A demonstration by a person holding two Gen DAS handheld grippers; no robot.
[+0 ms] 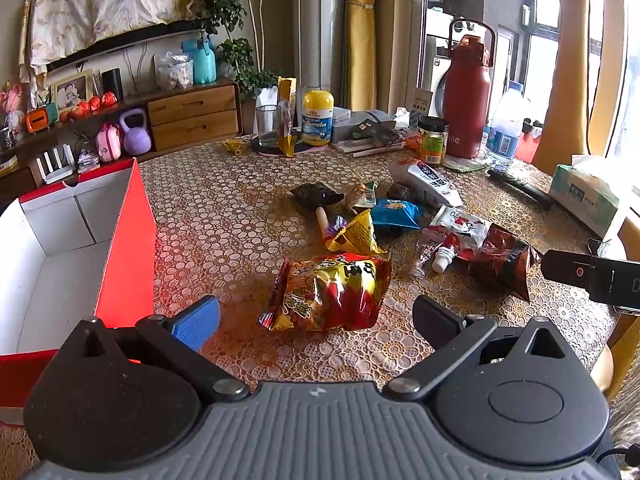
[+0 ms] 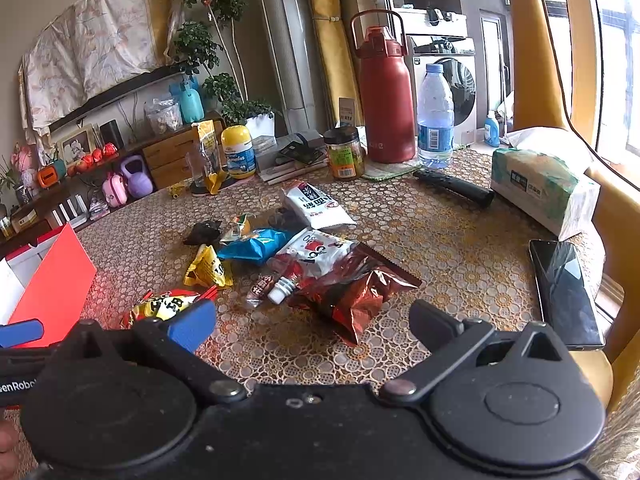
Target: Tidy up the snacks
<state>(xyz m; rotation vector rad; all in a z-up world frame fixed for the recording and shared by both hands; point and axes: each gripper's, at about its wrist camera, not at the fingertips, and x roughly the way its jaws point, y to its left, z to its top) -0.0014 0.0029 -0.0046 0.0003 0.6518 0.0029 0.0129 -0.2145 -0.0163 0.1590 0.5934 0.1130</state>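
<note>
Several snack packs lie loose on the patterned table. In the left wrist view a red-and-yellow chip bag [image 1: 332, 292] lies just ahead of my left gripper [image 1: 316, 316], which is open and empty. To its left stands an open red box [image 1: 128, 248] with a white inside. Further off lie a yellow pack [image 1: 356, 234], a blue pack [image 1: 396, 212] and a white-and-red pouch [image 1: 460, 236]. In the right wrist view my right gripper [image 2: 312, 324] is open and empty, with a dark red foil bag [image 2: 352, 292] just ahead of it. The red box [image 2: 56, 280] shows at the left.
At the table's back stand a red flask [image 2: 384, 92], a water bottle [image 2: 435, 116], a jar [image 2: 346, 152], a yellow-capped bottle [image 1: 318, 118] and a glass [image 1: 267, 126]. A tissue pack [image 2: 540, 188], a black remote [image 2: 452, 186] and a phone [image 2: 566, 292] lie at the right.
</note>
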